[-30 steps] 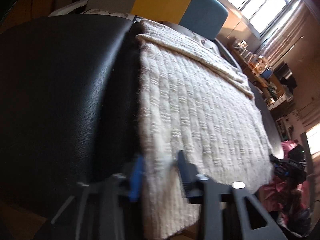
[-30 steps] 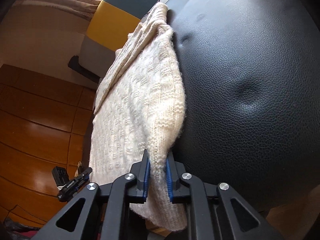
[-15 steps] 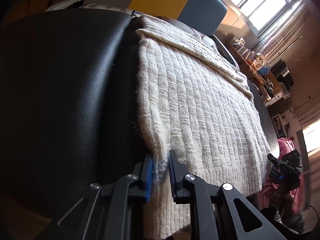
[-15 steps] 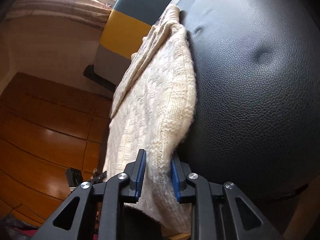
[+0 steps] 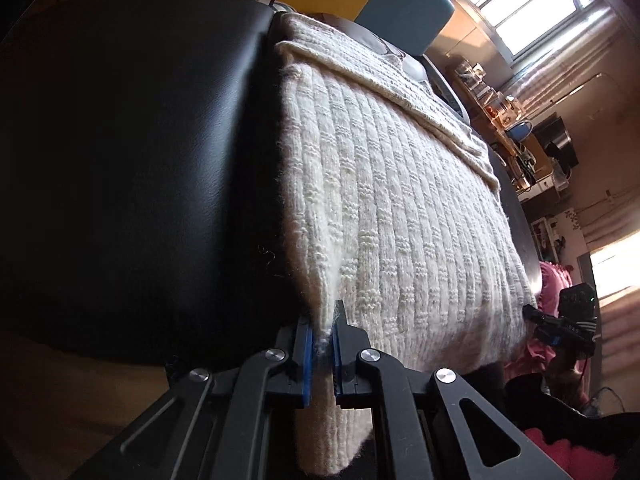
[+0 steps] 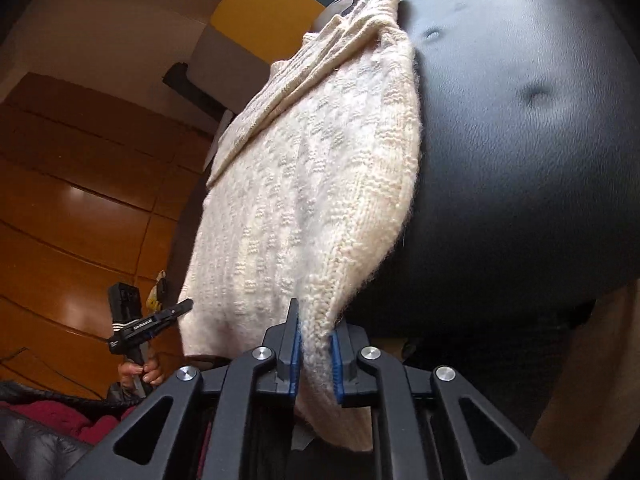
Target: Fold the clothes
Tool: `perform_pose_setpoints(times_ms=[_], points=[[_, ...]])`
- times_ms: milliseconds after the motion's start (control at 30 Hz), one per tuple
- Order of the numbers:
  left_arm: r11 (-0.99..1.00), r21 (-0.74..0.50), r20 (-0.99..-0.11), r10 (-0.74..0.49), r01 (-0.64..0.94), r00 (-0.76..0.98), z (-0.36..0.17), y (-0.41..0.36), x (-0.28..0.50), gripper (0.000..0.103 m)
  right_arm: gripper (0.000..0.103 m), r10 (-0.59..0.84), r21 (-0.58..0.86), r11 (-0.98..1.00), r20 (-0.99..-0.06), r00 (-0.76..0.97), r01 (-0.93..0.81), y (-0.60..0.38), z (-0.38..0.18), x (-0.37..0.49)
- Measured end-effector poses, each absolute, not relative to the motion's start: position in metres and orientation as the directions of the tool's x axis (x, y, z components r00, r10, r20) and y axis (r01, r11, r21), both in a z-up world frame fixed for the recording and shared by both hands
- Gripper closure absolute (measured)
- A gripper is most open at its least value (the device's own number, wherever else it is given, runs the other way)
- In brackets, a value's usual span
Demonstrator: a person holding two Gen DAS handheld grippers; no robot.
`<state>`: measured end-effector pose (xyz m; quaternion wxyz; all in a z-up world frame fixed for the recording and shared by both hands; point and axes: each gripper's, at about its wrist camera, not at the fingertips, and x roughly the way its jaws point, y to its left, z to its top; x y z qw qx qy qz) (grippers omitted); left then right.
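you had both near corners pinched: left gripper (image 5: 322,354) and right gripper (image 6: 314,354) jaws clamped on the cream sweater (image 5: 400,208), spread mid-frame over the black seat (image 5: 140,160). next, probably lift evenly and fold toward top of frame.

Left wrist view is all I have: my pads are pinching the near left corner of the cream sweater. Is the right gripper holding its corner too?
Observer: Yes. The right gripper is shut on the sweater, with knit between its blue pads.
Operator: What lies to the right of the sweater there?
Observer: Bare black leather cushion with button dimples.
Operator: Can you see my left gripper from that side?
Observer: Yes. The left gripper shows low at the sweater's far edge, a hand gripping its handle.
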<state>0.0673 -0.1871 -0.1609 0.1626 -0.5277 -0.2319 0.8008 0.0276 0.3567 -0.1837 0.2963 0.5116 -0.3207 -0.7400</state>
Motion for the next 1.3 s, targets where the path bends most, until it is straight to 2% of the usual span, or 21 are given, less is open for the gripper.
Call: perform_pose_setpoints(times_ms=[100, 167, 333, 500, 600, 633, 667, 800, 867, 1100, 1300], points=[[-0.777, -0.628, -0.699, 0.579, -0.027, -0.419, -0.15, -0.202, 0.07, 0.095, 0.092, -0.817, 0.836, -0.539, -0.49, -0.305, 0.1, 0.362, -0.185, 0.034], [-0.747, -0.664, -0.662, 0.61, -0.038, -0.434, -0.143, -0.207, 0.067, 0.095, 0.092, -0.818, 0.845, -0.53, -0.486, -0.308, 0.073, 0.366, -0.192, 0.028], [-0.756, -0.655, -0.691, 0.603, -0.009, -0.399, -0.154, -0.202, 0.047, 0.095, 0.089, -0.799, 0.833, -0.553, -0.52, -0.301, 0.029, 0.364, -0.214, 0.014], [-0.747, -0.663, -0.708, 0.605, 0.047, -0.365, -0.175, -0.201, 0.052, 0.094, 0.082, -0.777, 0.812, -0.583, -0.546, -0.313, 0.029, 0.356, -0.213, 0.026], [-0.741, -0.668, -0.708, 0.607, 0.063, -0.361, -0.18, -0.202, 0.057, 0.094, 0.082, -0.818, 0.864, -0.5, -0.491, -0.299, -0.05, 0.36, -0.223, 0.023], [-0.742, -0.668, -0.708, 0.606, 0.063, -0.362, -0.181, -0.203, 0.059, 0.094, 0.085, -0.833, 0.879, -0.47, -0.471, -0.291, -0.077, 0.359, -0.226, 0.021], [-0.744, -0.666, -0.709, 0.604, 0.063, -0.363, -0.181, -0.202, 0.06, 0.094, 0.095, -0.83, 0.876, -0.476, -0.478, -0.289, -0.08, 0.357, -0.228, 0.021], [-0.751, -0.66, -0.705, 0.606, 0.029, -0.368, -0.175, -0.198, 0.062, 0.094, 0.093, -0.793, 0.829, -0.557, -0.546, -0.269, -0.041, 0.343, -0.215, 0.021], [-0.73, -0.683, -0.676, 0.633, -0.001, -0.377, -0.167, -0.194, 0.062, 0.094, 0.093, -0.779, 0.807, -0.591, -0.569, -0.265, 0.006, 0.335, -0.2, 0.02], [-0.59, -0.804, -0.487, 0.729, -0.081, -0.481, -0.122, -0.204, 0.036, 0.094, 0.093, -0.851, 0.901, -0.419, -0.347, -0.394, 0.114, 0.347, -0.153, -0.017], [-0.504, -0.852, -0.361, 0.761, -0.141, -0.539, -0.089, -0.205, -0.017, 0.094, 0.093, -0.861, 0.916, -0.363, -0.26, -0.437, 0.17, 0.319, -0.121, -0.069]])
